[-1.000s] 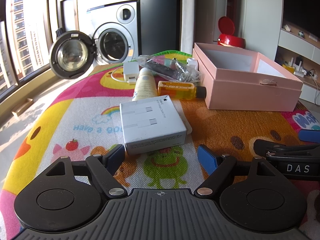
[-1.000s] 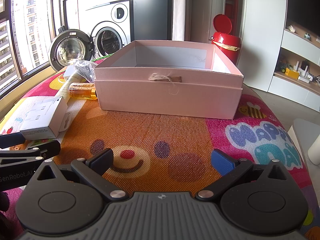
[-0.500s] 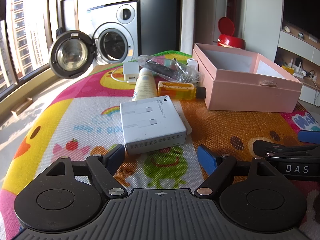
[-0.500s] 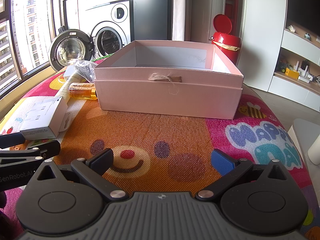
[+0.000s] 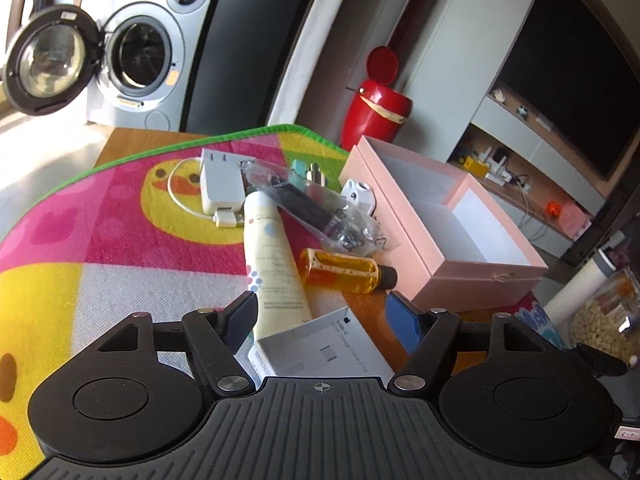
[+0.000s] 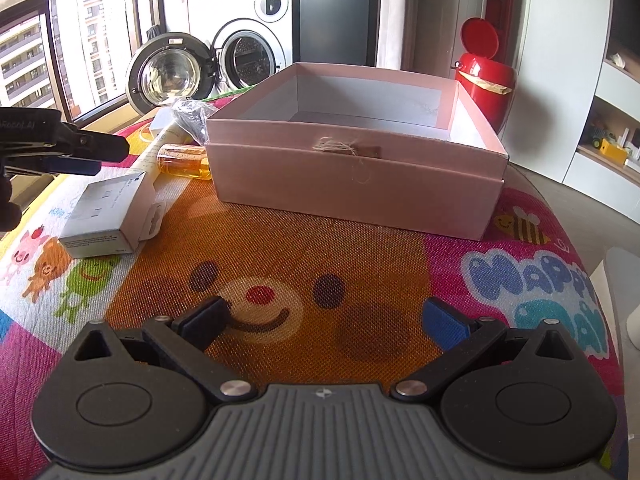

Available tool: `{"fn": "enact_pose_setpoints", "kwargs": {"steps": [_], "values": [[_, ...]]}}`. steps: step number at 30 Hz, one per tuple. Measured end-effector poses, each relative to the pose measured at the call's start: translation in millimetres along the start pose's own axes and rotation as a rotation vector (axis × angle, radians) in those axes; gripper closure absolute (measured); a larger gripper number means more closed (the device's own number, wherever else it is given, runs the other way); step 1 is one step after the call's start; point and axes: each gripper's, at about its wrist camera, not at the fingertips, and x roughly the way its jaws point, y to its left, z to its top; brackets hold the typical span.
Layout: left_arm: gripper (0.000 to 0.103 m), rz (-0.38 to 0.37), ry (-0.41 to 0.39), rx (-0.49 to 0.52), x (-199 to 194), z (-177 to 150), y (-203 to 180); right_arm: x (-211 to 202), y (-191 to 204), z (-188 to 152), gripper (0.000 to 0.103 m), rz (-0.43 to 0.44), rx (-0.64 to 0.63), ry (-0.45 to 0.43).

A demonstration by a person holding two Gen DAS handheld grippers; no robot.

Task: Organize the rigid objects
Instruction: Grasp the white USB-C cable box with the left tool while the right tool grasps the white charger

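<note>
Left gripper [image 5: 322, 314] hanging jaws apart above the cable box [image 5: 320, 354] at lower centre, box's long axis running toward upper right, right gripper [image 6: 324, 320] gaping over bare mat [image 6: 280, 248], pink box [image 6: 356, 152] sitting behind.

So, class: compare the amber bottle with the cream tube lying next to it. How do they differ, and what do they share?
The amber bottle is see-through with a dark cap; the cream tube is opaque and pale with printed text. The bottle is shorter and lies crosswise, capped end toward the pink box; the tube is longer and runs away from the camera. Both lie flat on the colourful mat.
</note>
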Motion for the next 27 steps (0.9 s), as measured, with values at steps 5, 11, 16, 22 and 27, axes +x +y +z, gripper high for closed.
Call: {"fn": "enact_pose_setpoints", "kwargs": {"steps": [5,11,16,22,27], "values": [[0.036,-0.085,0.073,0.162,-11,-28,-25,-8,-6,-4,0.0,0.048,-0.042,0.031],[0.031,-0.003,0.108,0.464,-29,-79,-86,-12,-8,-8,0.0,0.045,-0.052,0.035],[0.031,0.025,0.11,0.424,-18,-77,-104,-12,-8,-8,0.0,0.045,-0.048,0.029],[0.028,0.086,0.141,0.456,1,-83,-117,-12,-8,-9,0.0,0.047,-0.053,0.026],[0.028,0.116,0.103,0.383,0,-81,-104,-13,-9,-10,0.0,0.061,-0.063,0.018]]}}
